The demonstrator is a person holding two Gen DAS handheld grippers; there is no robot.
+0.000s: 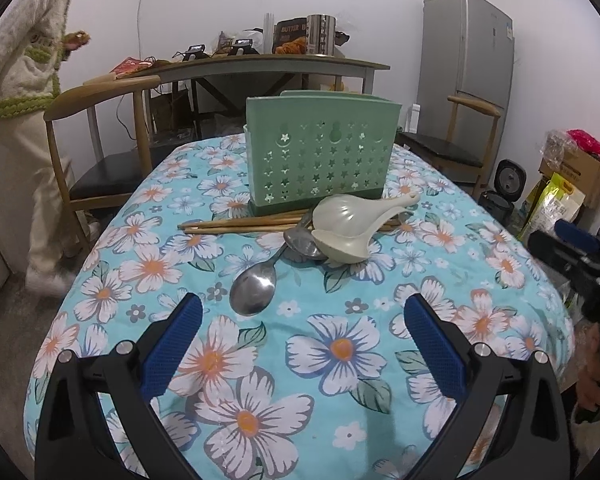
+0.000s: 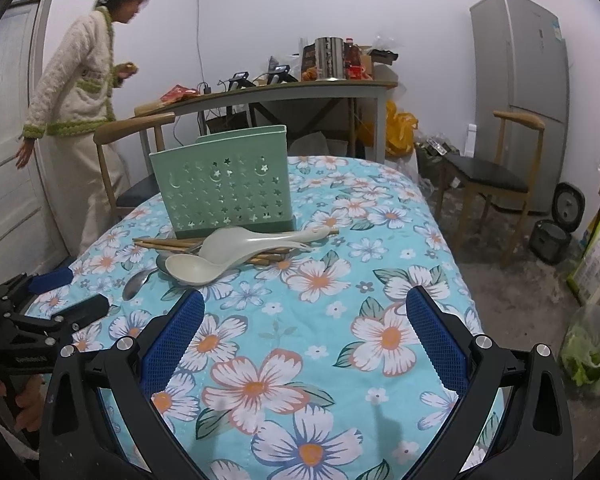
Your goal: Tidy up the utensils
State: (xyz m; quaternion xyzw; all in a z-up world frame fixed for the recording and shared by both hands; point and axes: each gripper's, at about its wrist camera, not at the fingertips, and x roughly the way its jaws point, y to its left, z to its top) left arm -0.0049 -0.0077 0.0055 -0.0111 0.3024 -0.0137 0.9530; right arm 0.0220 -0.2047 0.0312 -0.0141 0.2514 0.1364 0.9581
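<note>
A green perforated utensil holder point(image 1: 322, 152) point(image 2: 224, 186) stands upright at the middle of the floral table. In front of it lies a pile: wooden chopsticks point(image 1: 236, 224) point(image 2: 160, 243), two cream plastic ladles point(image 1: 352, 210) point(image 2: 236, 246), and metal spoons point(image 1: 256, 286) point(image 2: 137, 282). My left gripper point(image 1: 304, 318) hovers open over the cloth, short of the nearest spoon. My right gripper point(image 2: 306, 312) is open too, nearer the table's right side, with nothing between its fingers. The left gripper point(image 2: 66, 294) shows at the right wrist view's left edge.
The table wears a blue flowered cloth point(image 1: 340, 352) point(image 2: 380, 216). Wooden chairs point(image 1: 100, 168) point(image 2: 496, 176) stand at the far left and right. A person in a white cardigan point(image 2: 80, 92) stands by a door. A cluttered desk point(image 1: 280, 64), a fridge point(image 1: 468, 52) and floor bags lie beyond.
</note>
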